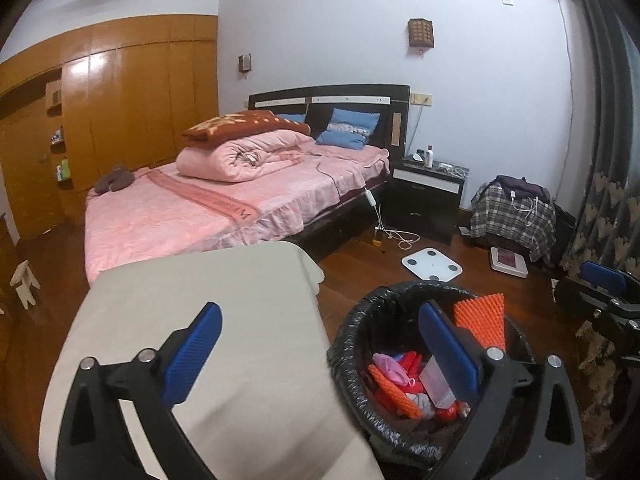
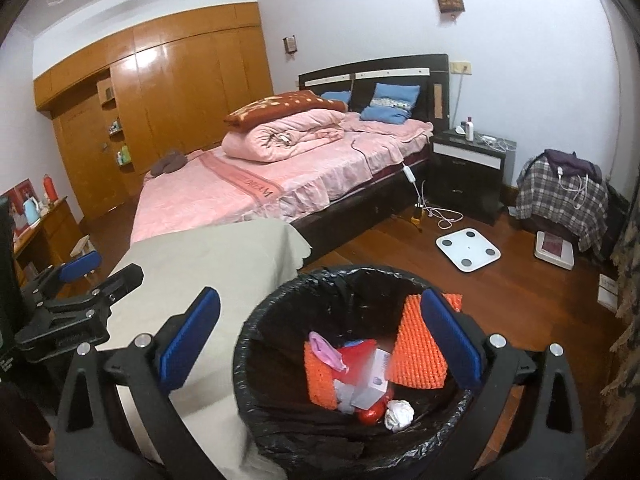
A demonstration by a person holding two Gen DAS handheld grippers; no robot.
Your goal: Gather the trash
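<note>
Nearest to us, both claws stand wide and hold nothing. The right claw (image 2: 316, 344) hangs directly above the trash bin (image 2: 256, 336), which has a black liner. The left claw (image 1: 320, 352) straddles the bin's left rim, with one finger over the table (image 1: 208, 304) and the other finger over the bin.

The trash is already in the bin: two orange bumpy pads (image 2: 416, 344), a small white box (image 2: 374, 380), a pink scrap (image 2: 326, 350), a red wrapper (image 2: 356, 354) and a crumpled white paper (image 2: 399, 414). The larger pad leans against the far wall of the bin and reaches its rim. The table, covered with a beige cloth, stands touching or just beside the bin, and we see nothing left on it.

We judge that the collecting is nearly finished. Some risks remain. If a claw goes down or turns, a finger can catch the loose liner and pull it off the rim, or tip the bin. The leaning pad can fall out if something pushes it.

Farther away, a white scale (image 2: 468, 250) lies on the wooden floor, then the bed (image 2: 280, 184) with pink covers and the dark nightstand (image 2: 470, 178).
</note>
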